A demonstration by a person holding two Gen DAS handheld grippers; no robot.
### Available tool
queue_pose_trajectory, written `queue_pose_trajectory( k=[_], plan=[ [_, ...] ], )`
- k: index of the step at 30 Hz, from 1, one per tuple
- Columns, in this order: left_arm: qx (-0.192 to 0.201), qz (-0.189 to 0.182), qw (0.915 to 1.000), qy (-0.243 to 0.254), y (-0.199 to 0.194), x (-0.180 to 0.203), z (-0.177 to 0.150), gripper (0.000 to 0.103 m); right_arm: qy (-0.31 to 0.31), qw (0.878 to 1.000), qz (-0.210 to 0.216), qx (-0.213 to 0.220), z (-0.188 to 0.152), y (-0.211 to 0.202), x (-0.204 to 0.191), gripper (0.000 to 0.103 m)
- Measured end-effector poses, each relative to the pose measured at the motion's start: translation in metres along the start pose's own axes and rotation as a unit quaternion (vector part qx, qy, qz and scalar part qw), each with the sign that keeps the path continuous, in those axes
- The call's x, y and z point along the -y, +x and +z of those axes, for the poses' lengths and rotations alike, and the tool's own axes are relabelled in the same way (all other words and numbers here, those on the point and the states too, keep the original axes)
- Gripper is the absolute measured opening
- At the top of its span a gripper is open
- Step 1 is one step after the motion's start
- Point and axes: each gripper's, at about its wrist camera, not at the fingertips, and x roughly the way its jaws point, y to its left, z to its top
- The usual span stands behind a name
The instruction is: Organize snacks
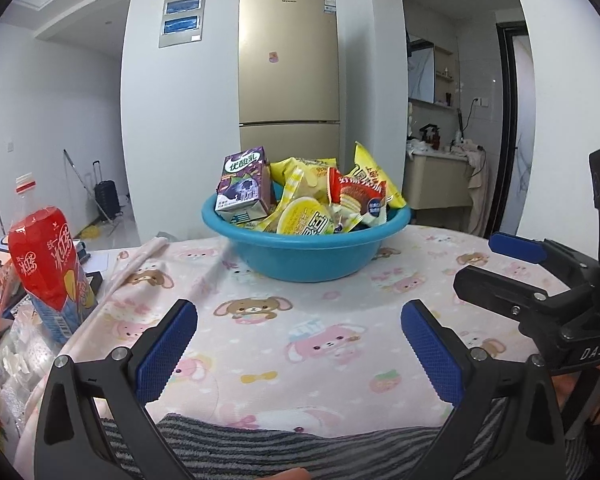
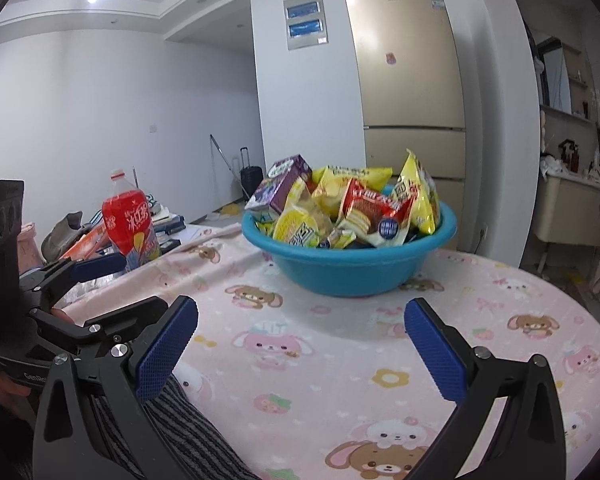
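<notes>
Our left hand-held gripper [image 1: 299, 340] and right hand-held gripper [image 2: 301, 340] gape wide, holding nothing, above the counter [image 2: 332, 364] before the blue snack basin [image 1: 306, 254].

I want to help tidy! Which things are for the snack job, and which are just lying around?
For the job:
blue bowl
purple carton
yellow bags
red cake pack
left gripper, right gripper, both open

Just lying around:
red drink bottle
fridge
suitcase
</notes>
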Motion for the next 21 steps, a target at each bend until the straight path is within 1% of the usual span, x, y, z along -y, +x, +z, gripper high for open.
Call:
queue_pose_trajectory(
  k=[2,5,7,21],
  plan=[
    [-0.007,-0.007,0.9999,-0.010,0.0032,-0.0029,-0.0013,0.103,0.003,1.000,-0.002,-0.002,-0.0017,0.0020,0.0006,0.103],
    [-0.005,0.006,1.0000,-0.007,0.0037,-0.0011,-0.0025,0.103,0.000,1.000,-0.011,0.001,-0.0038,0.0027,0.0007,0.103],
    [-0.006,0.001,1.0000,-0.007,0.0047,-0.0016,-0.0032,0.103,0.001,1.000,-0.008,0.001,-0.0041,0.0029,0.0012,0.103],
    [-0.012,0.018,0.9998,-0.003,0.0081,0.0008,-0.0048,0.103,-0.016,1.000,-0.013,0.002,-0.0039,0.0033,-0.0060,0.103]
  ],
)
